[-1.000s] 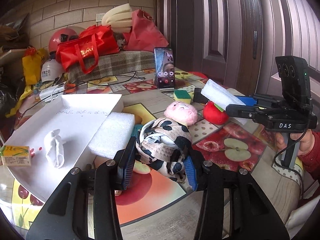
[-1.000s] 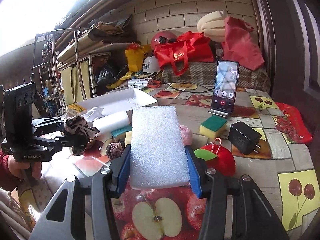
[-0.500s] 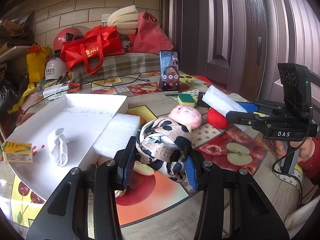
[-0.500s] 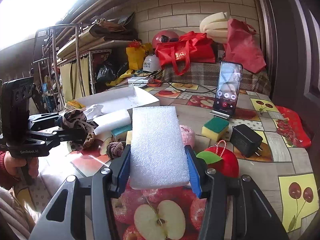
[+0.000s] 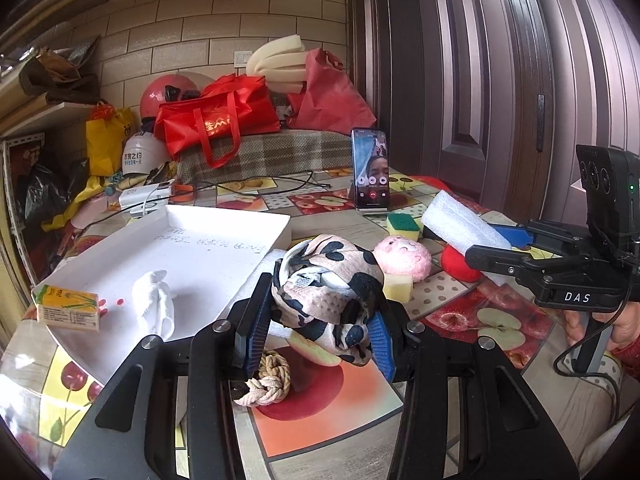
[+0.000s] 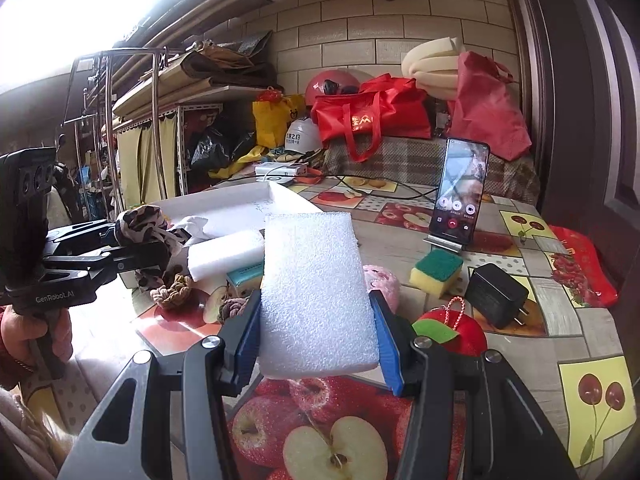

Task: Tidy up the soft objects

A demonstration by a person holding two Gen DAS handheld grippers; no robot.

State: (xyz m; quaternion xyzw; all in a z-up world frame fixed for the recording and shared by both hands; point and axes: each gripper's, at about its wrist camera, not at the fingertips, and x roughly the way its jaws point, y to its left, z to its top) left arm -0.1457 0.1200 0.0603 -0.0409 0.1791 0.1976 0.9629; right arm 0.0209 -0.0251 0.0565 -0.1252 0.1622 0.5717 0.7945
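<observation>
Cluttered storeroom vibes: brick wall, red bags, and a fruit-print tablecloth (image 6: 532, 224) covered in stuff. Left gripper (image 5: 316, 316) is clamped on a wadded cow-print cloth (image 5: 328, 280), held up off the table just right of the white tray (image 5: 224, 220). Right gripper (image 6: 316, 340) is squeezing a white foam pad (image 6: 316, 292) by its near end, the rest sticking out toward 12 o'clock.

What could go sideways, I reckon: the cloth is only pinched through its middle and a loose fold droops below the pads, so it could drag the braided rope knot (image 5: 266, 384) lying right underneath. The foam is long and held at one end, so swinging it toward the tray might sweep the pink plush (image 6: 384, 284) or the other foam block (image 6: 226, 252).

Left view shows the tray's inside: a juice box (image 5: 66, 306) at 9 o'clock and a twisted white rag (image 5: 154, 304). Right view mostly hides that, but shows the black charger (image 6: 496, 294) and red plush apple (image 6: 452, 330) whole.
</observation>
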